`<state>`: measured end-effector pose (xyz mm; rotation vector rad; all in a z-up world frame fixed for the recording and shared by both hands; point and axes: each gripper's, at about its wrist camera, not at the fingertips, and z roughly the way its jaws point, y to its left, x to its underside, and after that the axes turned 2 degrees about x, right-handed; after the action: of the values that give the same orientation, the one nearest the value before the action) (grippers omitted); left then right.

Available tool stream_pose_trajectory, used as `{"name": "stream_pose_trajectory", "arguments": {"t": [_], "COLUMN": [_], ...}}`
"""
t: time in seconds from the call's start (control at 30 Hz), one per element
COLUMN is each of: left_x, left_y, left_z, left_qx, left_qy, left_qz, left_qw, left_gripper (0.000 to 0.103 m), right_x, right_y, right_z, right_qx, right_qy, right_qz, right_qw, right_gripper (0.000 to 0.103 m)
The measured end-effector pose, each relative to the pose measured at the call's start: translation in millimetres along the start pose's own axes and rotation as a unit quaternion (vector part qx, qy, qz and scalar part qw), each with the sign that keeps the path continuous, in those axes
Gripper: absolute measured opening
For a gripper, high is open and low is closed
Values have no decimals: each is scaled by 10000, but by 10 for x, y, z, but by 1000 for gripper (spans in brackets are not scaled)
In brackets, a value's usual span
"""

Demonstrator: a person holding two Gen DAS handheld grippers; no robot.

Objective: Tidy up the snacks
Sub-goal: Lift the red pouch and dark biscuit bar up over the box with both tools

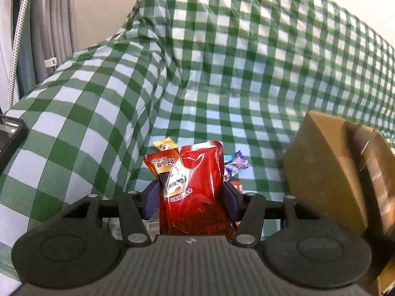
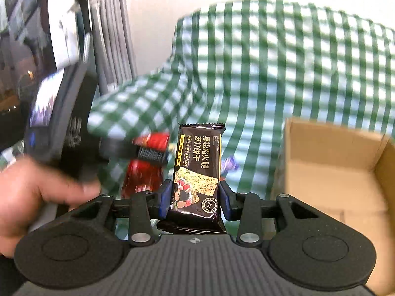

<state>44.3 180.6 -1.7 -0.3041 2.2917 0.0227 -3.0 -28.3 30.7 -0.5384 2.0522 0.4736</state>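
My left gripper (image 1: 191, 194) is shut on a red snack pouch (image 1: 192, 185) and holds it upright above the checked cloth. My right gripper (image 2: 195, 197) is shut on a black cracker packet (image 2: 197, 172) with yellow lettering, also held upright. In the right wrist view the left gripper (image 2: 138, 148) shows blurred at the left with the red pouch (image 2: 143, 175) in it, held by a hand (image 2: 37, 192). An open cardboard box (image 2: 328, 172) stands at the right; it also shows in the left wrist view (image 1: 328, 172).
A green and white checked cloth (image 1: 222, 74) covers the surface and a raised back. A purple candy wrapper (image 1: 237, 166), a yellow packet (image 1: 165, 144) and a red item (image 1: 237, 186) lie behind the pouch. A dark device (image 1: 8, 135) sits at the left edge.
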Motion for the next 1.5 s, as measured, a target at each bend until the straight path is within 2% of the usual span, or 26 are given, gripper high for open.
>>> {"name": "stream_pose_trajectory", "arguments": {"t": [0.1, 0.27, 0.43, 0.57, 0.77, 0.97, 1.07, 1.17, 1.3, 1.4, 1.5], "left_x": [-22, -41, -58, -80, -42, 52, -66, -126, 102, 297, 284], "left_y": [-110, -293, -511, -730, -1146, -1535, -1704, -1877, -1939, -2051, -2100], "left_z": [-37, -126, -216, -294, -413, -572, -690, -812, -819, -692, -729], "left_qx": [61, 216, 421, 663, 1093, 1547, 1695, 1681, 1976, 1908, 2117], "left_qy": [-87, -256, -471, -717, -1022, -1324, -1117, -1080, -1193, -1037, -1192], "left_qz": [106, 321, 465, 527, 721, 1251, 1450, 1509, 1169, 1377, 1441], "left_qw": [9999, 9989, 9969, 9938, 9861, 9710, 9684, 9681, 9660, 9664, 9593], "left_gripper": [60, 60, 60, 60, 60, 60, 60, 60, 60, 60, 60], "right_x": [-189, -269, 36, 221, 308, 372, 367, 381, 392, 406, 407], "right_y": [-327, -1008, -1574, -1896, -2038, -2156, -2187, -2209, -2221, -2189, -2167], "right_z": [-158, -244, -209, -229, -351, -486, -497, -525, -542, -548, -521], "right_qx": [103, 621, 1249, 1311, 1634, 1814, 1862, 1867, 1864, 1867, 1858], "right_qy": [-175, -473, -524, -288, -381, -439, -457, -472, -490, -484, -411], "right_qz": [91, 243, 500, 1241, 1190, 1213, 1223, 1278, 1277, 1244, 1175], "right_qw": [9998, 9966, 9895, 9832, 9786, 9749, 9738, 9729, 9729, 9733, 9747], "right_gripper": [42, 42, 42, 42, 42, 42, 42, 42, 42, 42, 42]}}
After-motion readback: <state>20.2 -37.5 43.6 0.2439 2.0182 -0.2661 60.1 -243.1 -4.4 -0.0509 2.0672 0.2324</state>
